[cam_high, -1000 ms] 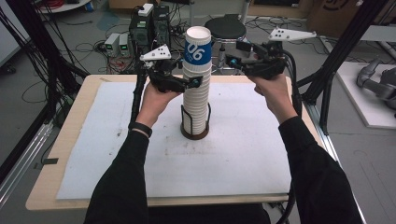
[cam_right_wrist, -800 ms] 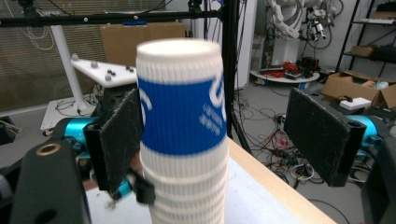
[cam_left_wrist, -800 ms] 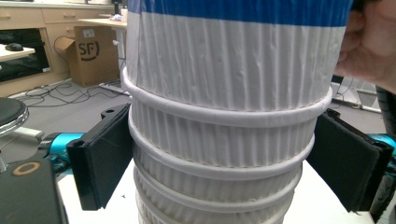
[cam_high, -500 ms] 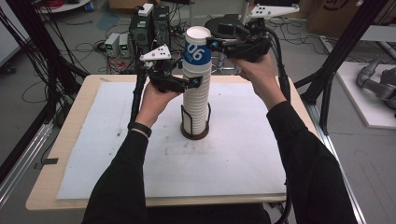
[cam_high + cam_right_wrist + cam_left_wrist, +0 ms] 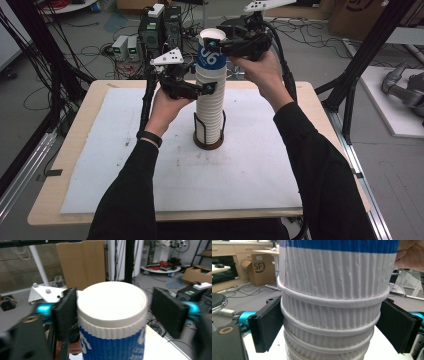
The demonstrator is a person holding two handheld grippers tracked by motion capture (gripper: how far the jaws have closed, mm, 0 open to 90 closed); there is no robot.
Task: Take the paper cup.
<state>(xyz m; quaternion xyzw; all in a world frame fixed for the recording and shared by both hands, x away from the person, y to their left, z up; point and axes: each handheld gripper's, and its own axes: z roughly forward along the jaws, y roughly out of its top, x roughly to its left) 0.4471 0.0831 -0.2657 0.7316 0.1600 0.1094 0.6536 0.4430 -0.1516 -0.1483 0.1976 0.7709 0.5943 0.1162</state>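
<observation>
A tall stack of white ribbed paper cups [image 5: 209, 107] stands in a black wire holder [image 5: 208, 141] at the middle of the table. The top cup [image 5: 210, 54] has a blue band with white print. My left gripper [image 5: 206, 91] is shut on the stack about halfway up, and both pads [image 5: 268, 322] press its sides just under a cup rim [image 5: 332, 301]. My right gripper [image 5: 221, 45] is open around the top cup's rim [image 5: 111, 302]. Its left pad [image 5: 66, 312] touches the cup, while a gap shows beside the right one.
A white mat [image 5: 260, 170] covers the wooden table [image 5: 90, 105]. Black frame posts [image 5: 357, 70] stand at the right, and computers and cables [image 5: 160, 25] lie on the floor behind. A grey robot part [image 5: 402, 90] rests on a white board at the far right.
My right gripper has risen from beside the stack and moved left, so its jaws now straddle the top cup. The left gripper has stayed on the stack.
</observation>
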